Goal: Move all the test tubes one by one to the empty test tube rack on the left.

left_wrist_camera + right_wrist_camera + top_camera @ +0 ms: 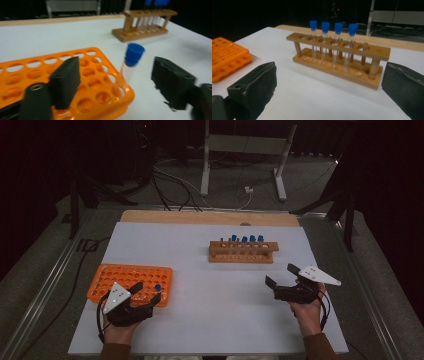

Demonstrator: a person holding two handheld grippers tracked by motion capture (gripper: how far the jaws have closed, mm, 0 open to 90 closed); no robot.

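Black fingers [65, 85] of the left gripper [120, 85] are seen spread apart on either side of a test tube [130, 67], neither pad touching it. On the white surface [210, 305], an orange rack [130, 280] is set near the left edge, and the clear, blue-capped tube is stood upright in a corner hole. The right gripper [329, 87] is held wide open before a wooden rack [337, 62] carrying four more capped tubes [332, 45].

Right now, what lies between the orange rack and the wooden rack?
Nothing: in the high view, the stretch of white table between the orange rack and the wooden rack is bare.
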